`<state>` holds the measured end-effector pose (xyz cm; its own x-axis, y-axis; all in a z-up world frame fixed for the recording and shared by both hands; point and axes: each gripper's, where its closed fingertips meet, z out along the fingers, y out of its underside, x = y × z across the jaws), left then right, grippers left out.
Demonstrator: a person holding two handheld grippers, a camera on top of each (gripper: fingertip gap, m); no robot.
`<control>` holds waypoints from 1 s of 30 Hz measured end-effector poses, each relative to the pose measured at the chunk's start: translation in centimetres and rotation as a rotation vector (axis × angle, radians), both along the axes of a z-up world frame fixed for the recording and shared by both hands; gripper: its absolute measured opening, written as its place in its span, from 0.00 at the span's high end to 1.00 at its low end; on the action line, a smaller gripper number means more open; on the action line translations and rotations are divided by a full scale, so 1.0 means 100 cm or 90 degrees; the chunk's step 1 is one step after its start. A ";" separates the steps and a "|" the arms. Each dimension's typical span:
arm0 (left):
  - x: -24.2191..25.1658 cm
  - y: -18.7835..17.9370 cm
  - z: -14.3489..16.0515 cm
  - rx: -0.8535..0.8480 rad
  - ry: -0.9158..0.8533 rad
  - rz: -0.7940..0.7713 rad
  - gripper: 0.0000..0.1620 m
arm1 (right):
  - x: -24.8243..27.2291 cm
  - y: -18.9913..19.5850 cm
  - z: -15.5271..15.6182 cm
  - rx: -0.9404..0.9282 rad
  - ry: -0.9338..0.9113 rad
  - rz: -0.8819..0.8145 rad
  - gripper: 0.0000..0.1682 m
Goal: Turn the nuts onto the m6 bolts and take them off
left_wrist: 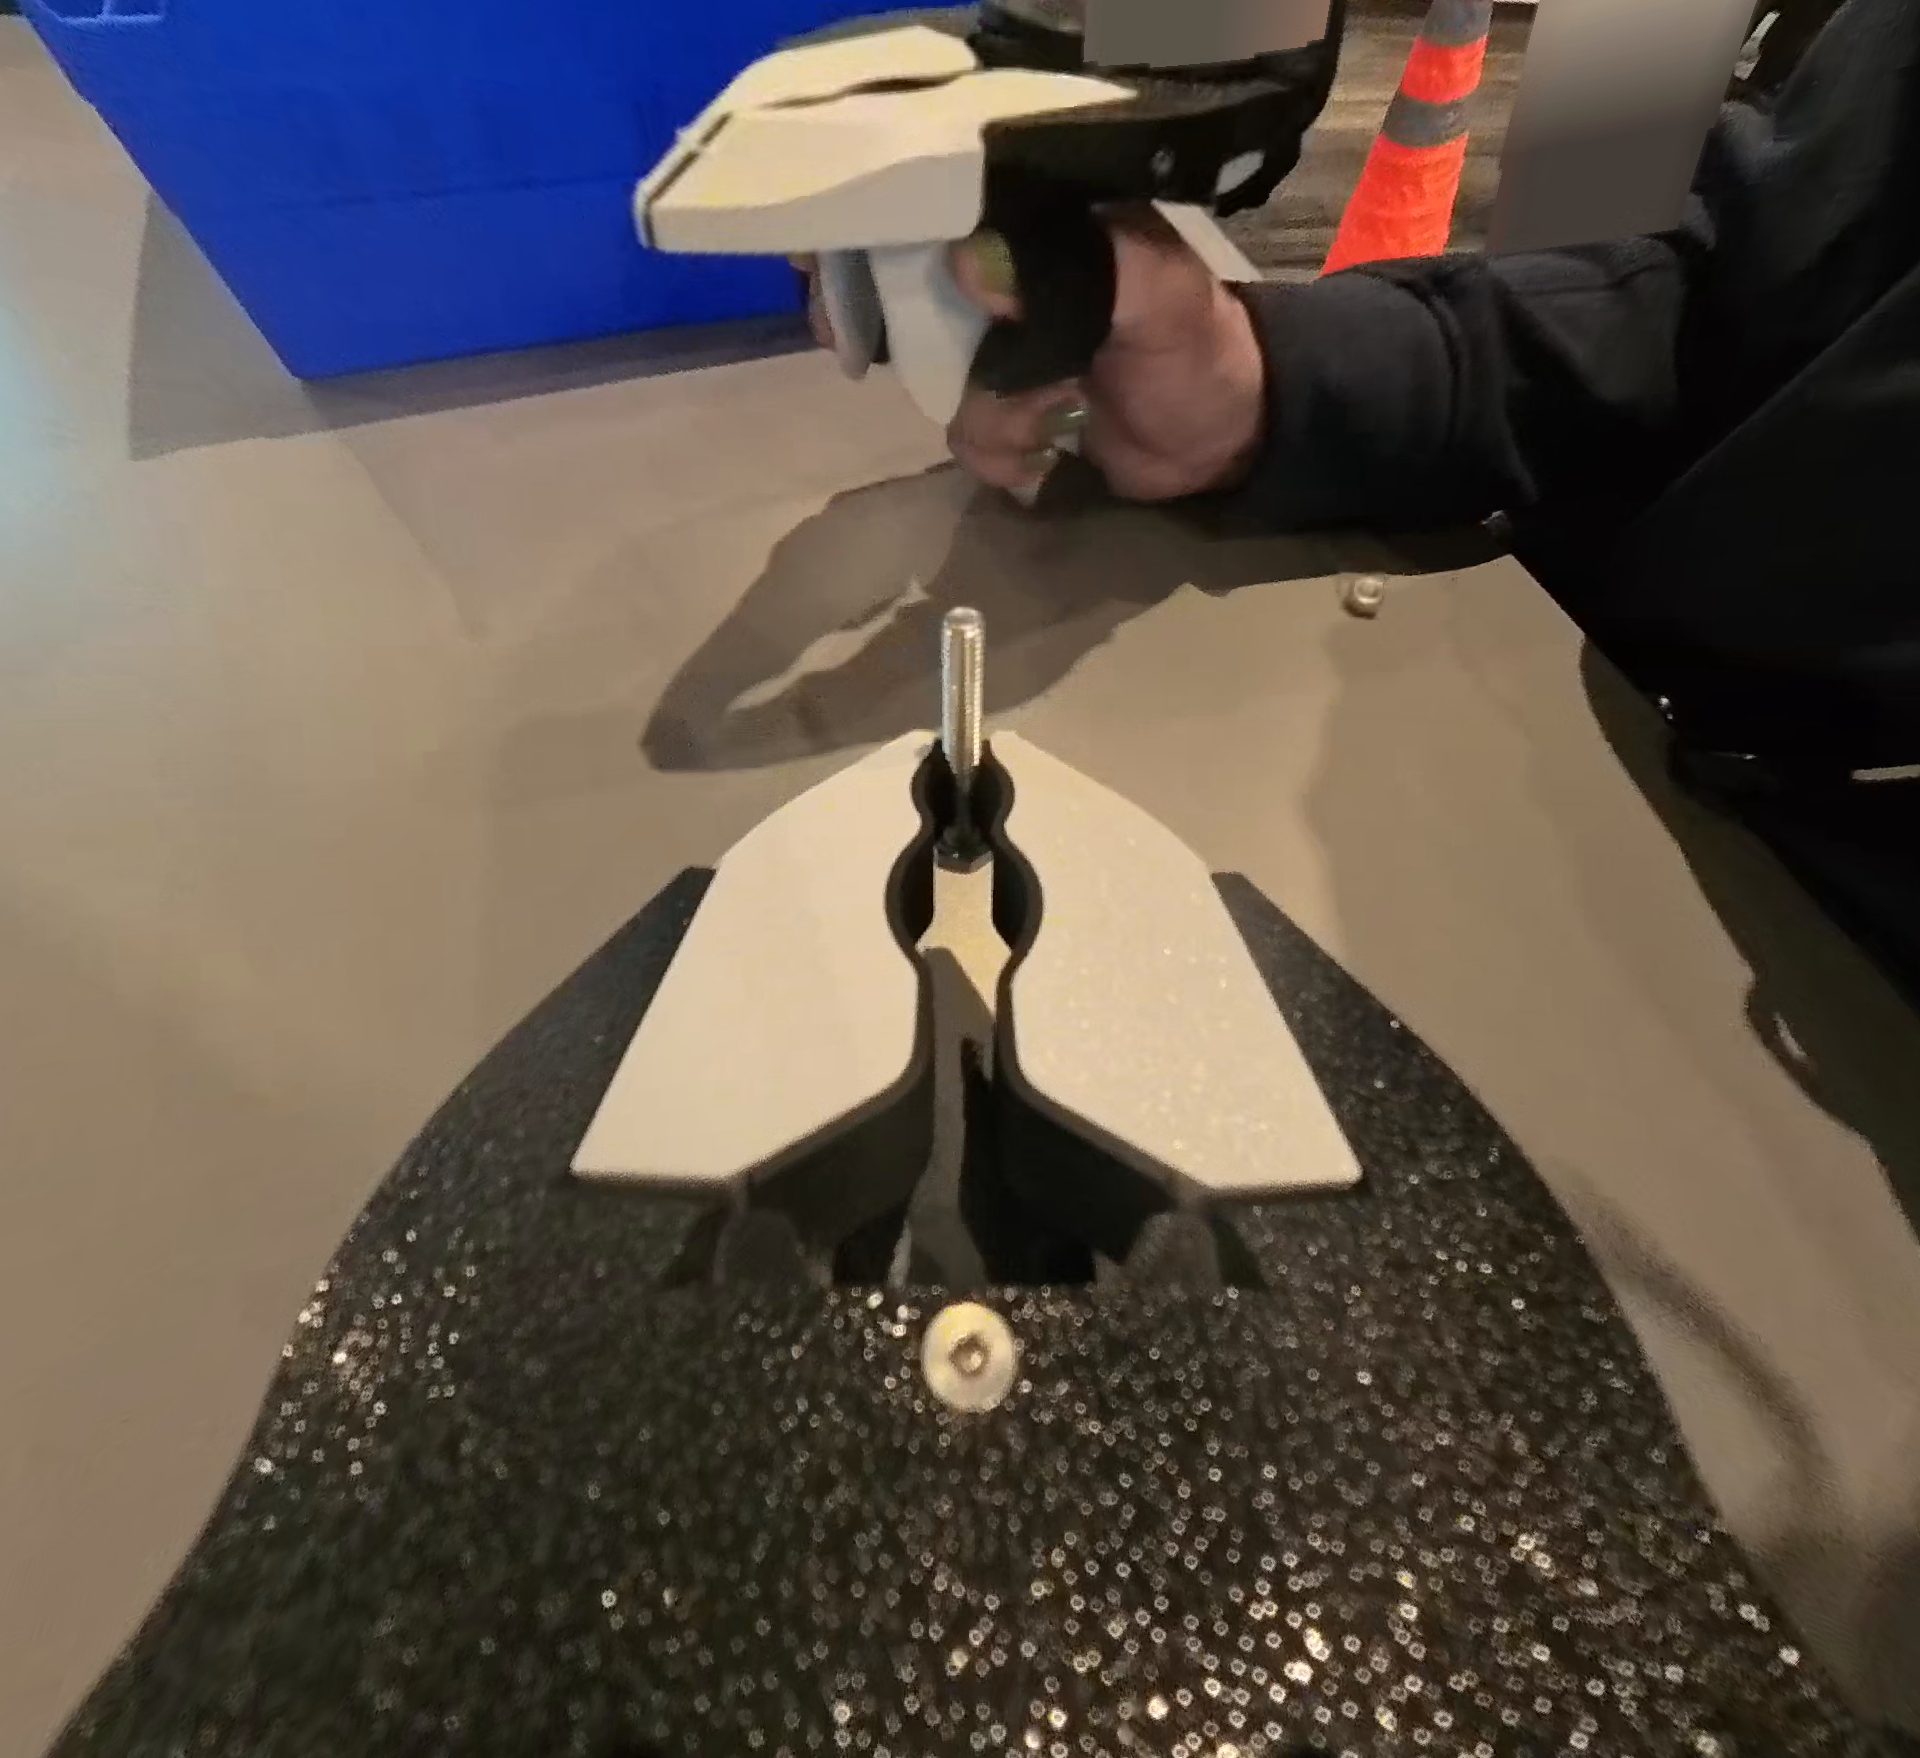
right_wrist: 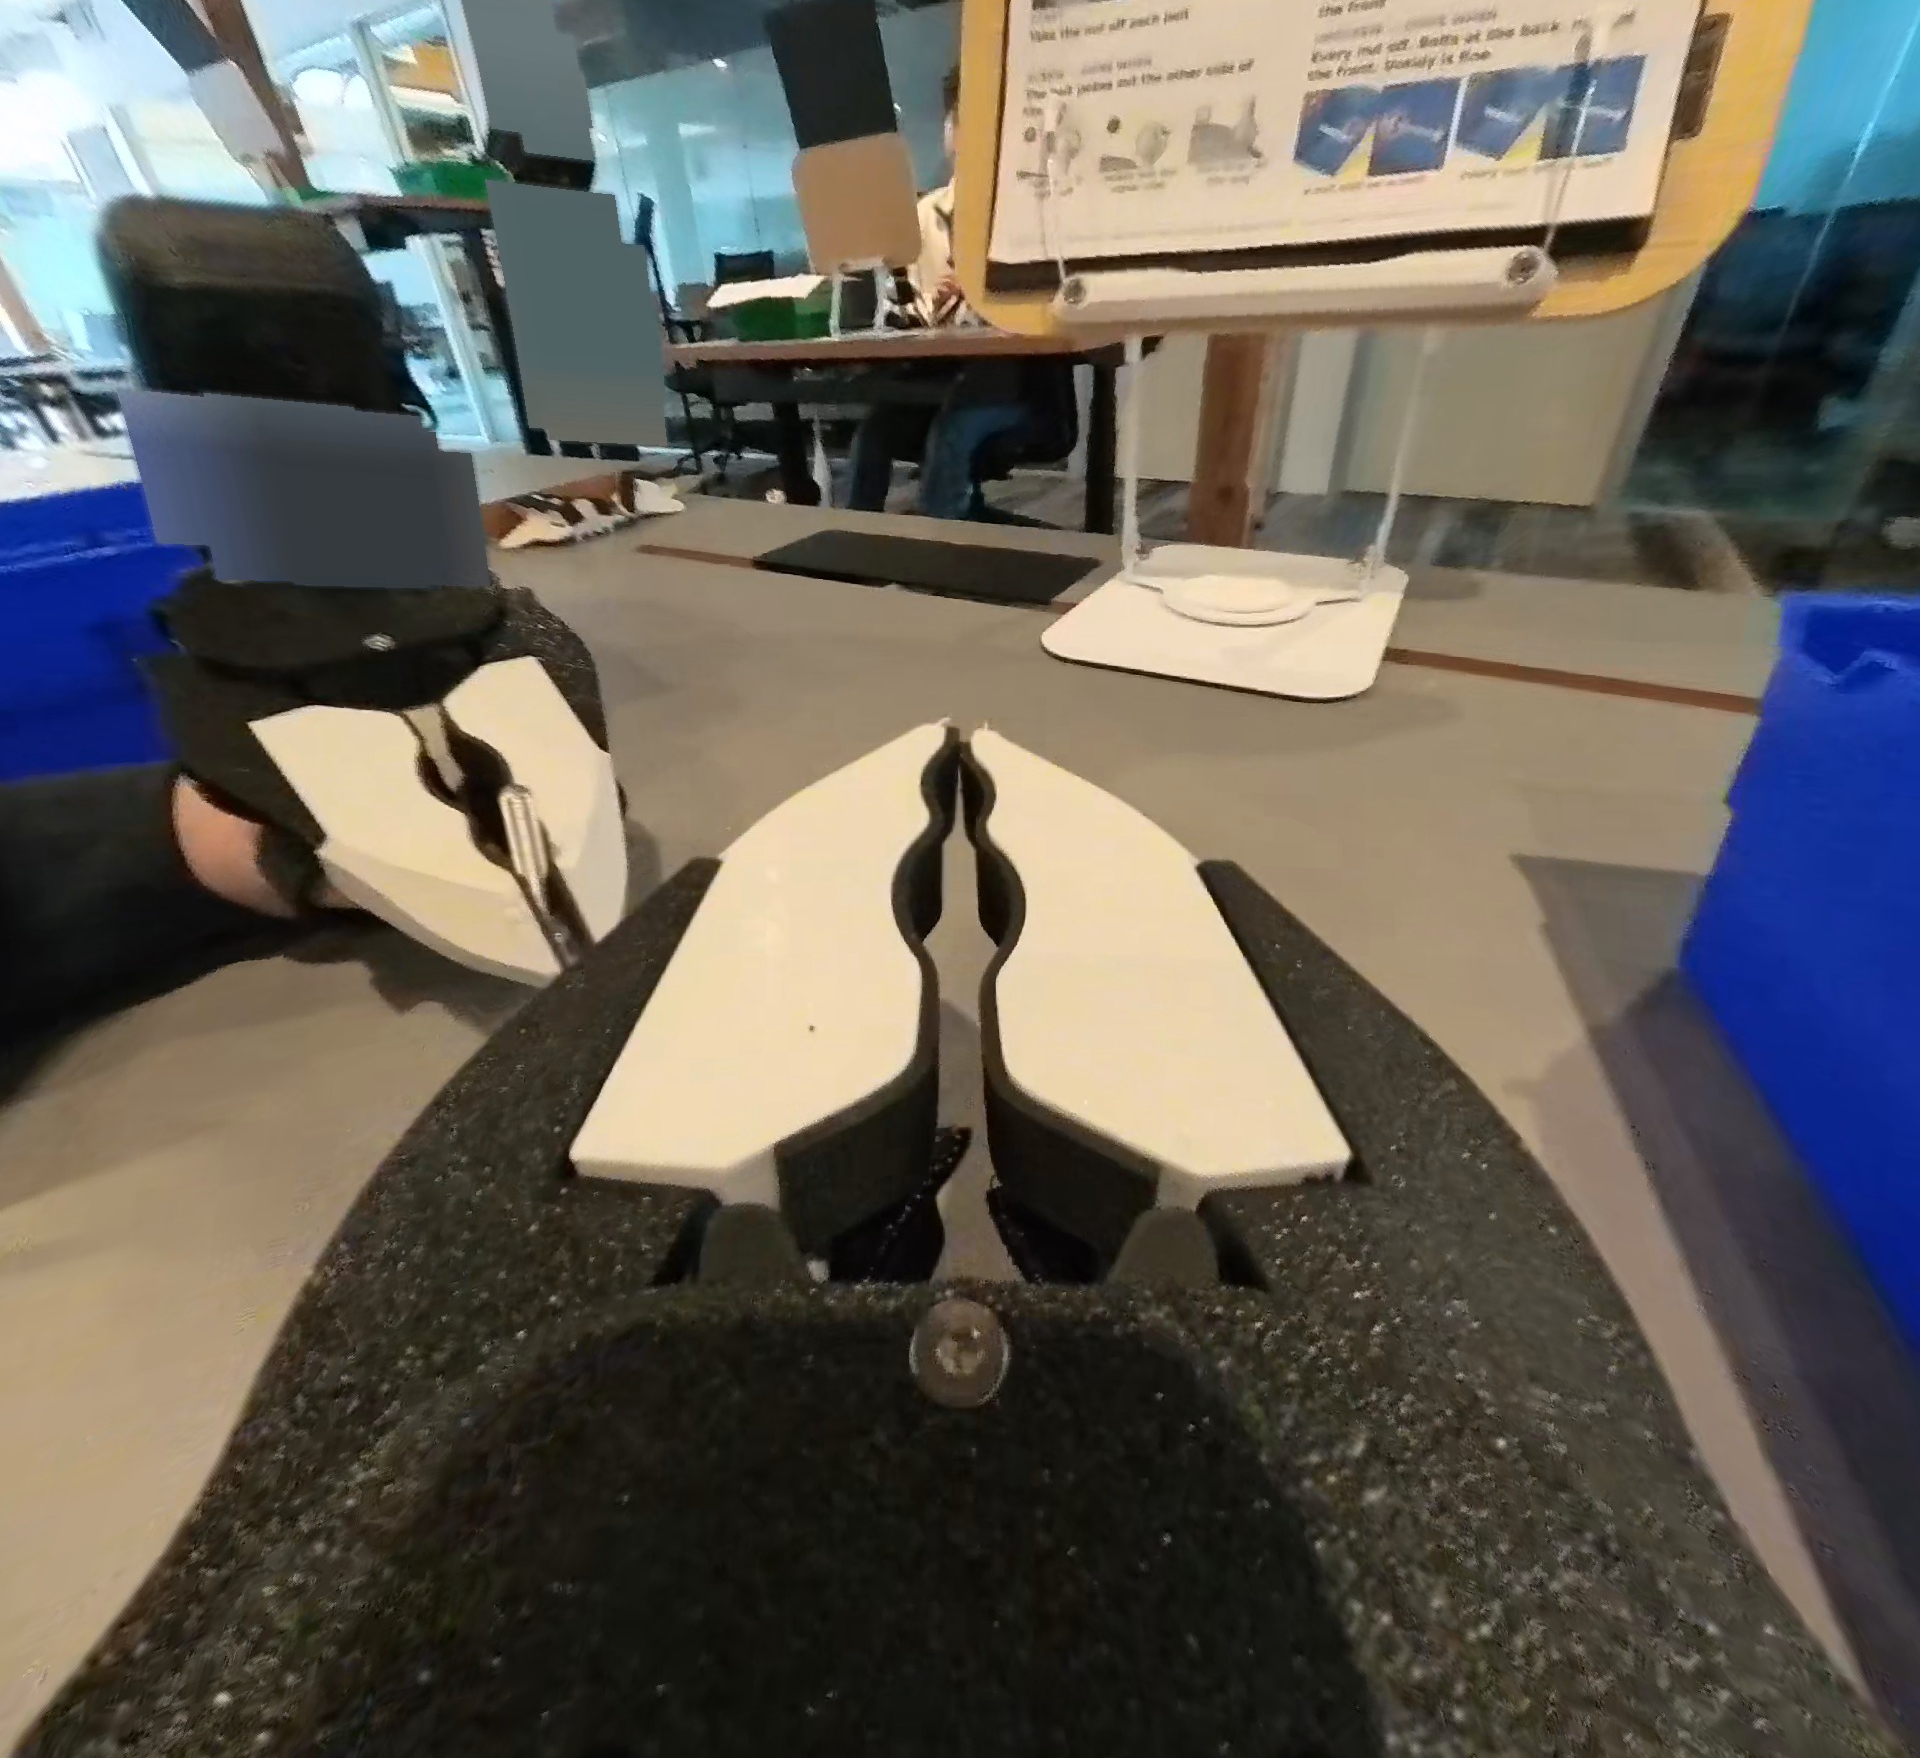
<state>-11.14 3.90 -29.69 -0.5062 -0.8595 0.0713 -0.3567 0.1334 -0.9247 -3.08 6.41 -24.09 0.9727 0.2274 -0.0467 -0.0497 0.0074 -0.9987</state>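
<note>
My left gripper (left_wrist: 961, 758) is shut on a silver bolt (left_wrist: 961, 680). The bolt's head sits in the notch between the fingers and the threaded shaft sticks out past the tips, bare. My right gripper (right_wrist: 961, 742) is shut with nothing visible between its fingers. In the left wrist view the right gripper (left_wrist: 657, 196) hovers above and beyond the bolt, apart from it. A small nut (left_wrist: 1363, 594) lies on the grey table (left_wrist: 364, 669) under the sleeve. The right wrist view shows the left gripper (right_wrist: 561, 950) and bolt (right_wrist: 525, 851) at the left.
A blue bin (left_wrist: 468, 150) stands behind the bolt at the back left. Another blue bin (right_wrist: 1829, 877) is on the right. An instruction board on a white stand (right_wrist: 1226, 638) and a black mat (right_wrist: 925, 565) are farther back. An orange cone (left_wrist: 1444, 77) stands off the table. Across from one pair of fingers to the other is roughly 10 centimeters.
</note>
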 end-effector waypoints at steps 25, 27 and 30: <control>0.000 -0.002 0.000 0.012 0.000 -0.003 0.97 | -0.070 -0.177 -0.101 -0.398 -0.268 0.443 0.88; 0.000 -0.001 0.000 0.012 -0.001 -0.002 0.97 | -0.070 -0.176 -0.101 -0.391 -0.274 0.431 0.90; 0.000 -0.001 0.000 0.011 0.000 -0.002 0.97 | -0.069 -0.174 -0.101 -0.389 -0.280 0.423 0.92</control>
<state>-11.17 3.76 -29.70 -0.5094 -0.8587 0.0557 -0.3556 0.1511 -0.9224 -10.03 -11.02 -34.24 0.6158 0.7879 -0.0035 0.5169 -0.4074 -0.7529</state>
